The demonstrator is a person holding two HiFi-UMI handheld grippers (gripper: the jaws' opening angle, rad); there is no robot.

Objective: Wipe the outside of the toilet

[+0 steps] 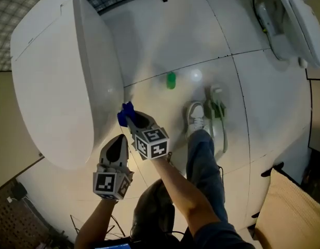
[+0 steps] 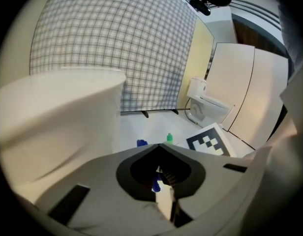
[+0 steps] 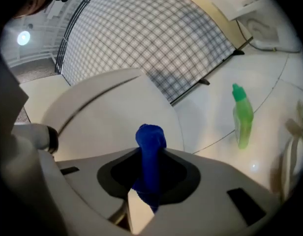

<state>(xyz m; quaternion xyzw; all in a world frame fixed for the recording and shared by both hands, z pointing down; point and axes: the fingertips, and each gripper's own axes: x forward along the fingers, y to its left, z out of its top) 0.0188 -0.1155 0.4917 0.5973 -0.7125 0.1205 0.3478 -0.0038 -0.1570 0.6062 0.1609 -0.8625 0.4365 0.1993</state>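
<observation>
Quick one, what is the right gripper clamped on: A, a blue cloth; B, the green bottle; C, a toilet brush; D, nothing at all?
A: in the right gripper view, the jaws of the right gripper are closed on a blue cloth, while the green bottle stands apart on the floor.

Toilet (image 1: 53, 82): white, glossy, rounded body, lid down (seam line shows in right gripper view (image 3: 100, 114)), standing upright on floor (image 1: 222, 30); fills left side of head view, smooth side wall facing right. Blue cloth (image 1: 125, 113): small, bunched into upright wad, pinched between jaws of right gripper (image 1: 130, 117), its rounded tip (image 3: 150, 134) poking past jaws, right up at toilet's side wall; contact cannot be told.
</observation>
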